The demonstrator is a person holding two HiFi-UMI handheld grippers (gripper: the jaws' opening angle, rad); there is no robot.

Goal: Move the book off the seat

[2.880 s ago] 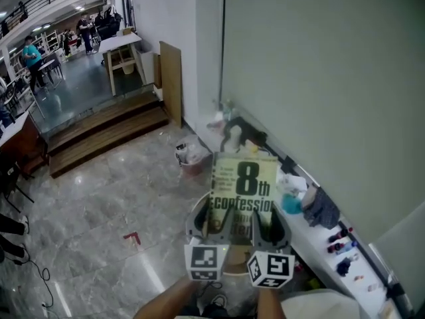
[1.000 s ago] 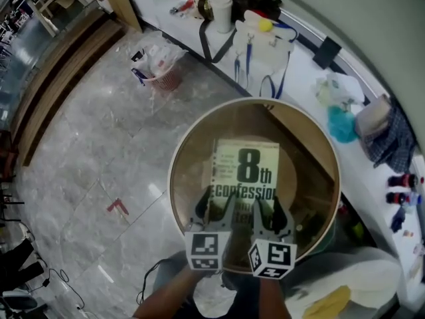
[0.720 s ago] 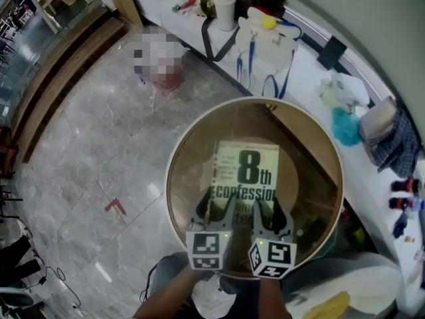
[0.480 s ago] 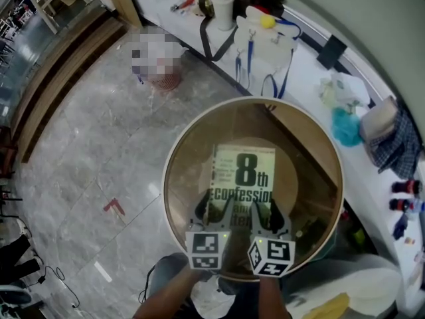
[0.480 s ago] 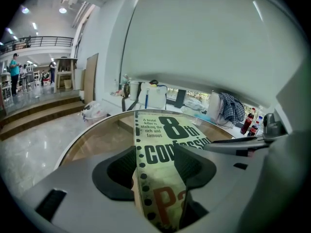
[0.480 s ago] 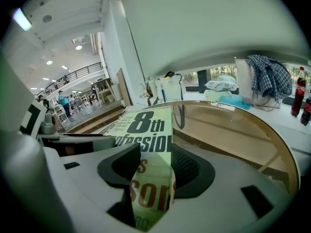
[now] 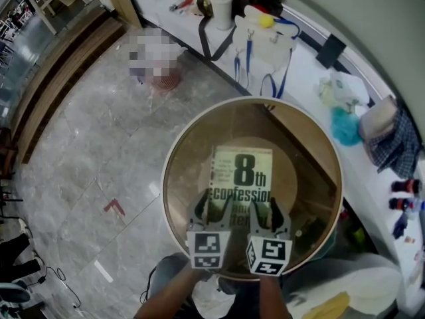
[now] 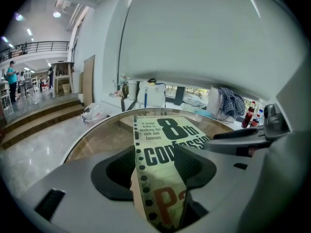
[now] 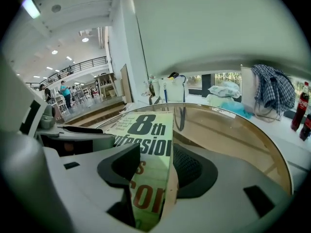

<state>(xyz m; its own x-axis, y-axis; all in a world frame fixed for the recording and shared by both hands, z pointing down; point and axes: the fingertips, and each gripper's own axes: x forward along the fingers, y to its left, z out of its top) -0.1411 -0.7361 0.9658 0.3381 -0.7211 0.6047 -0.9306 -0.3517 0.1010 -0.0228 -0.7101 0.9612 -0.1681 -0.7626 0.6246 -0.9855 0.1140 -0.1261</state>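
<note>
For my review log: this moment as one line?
left tool: shut on book | right tool: shut on book | book: over round glass table, contact unclear

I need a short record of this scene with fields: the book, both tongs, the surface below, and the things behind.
book: yellow-green cover, flat, face up
left tongs: shut on the book's near left part
right tongs: shut on the book's near right part
below: round glass table; cannot tell whether the book touches it
behind: white cup and checked cloth
</note>
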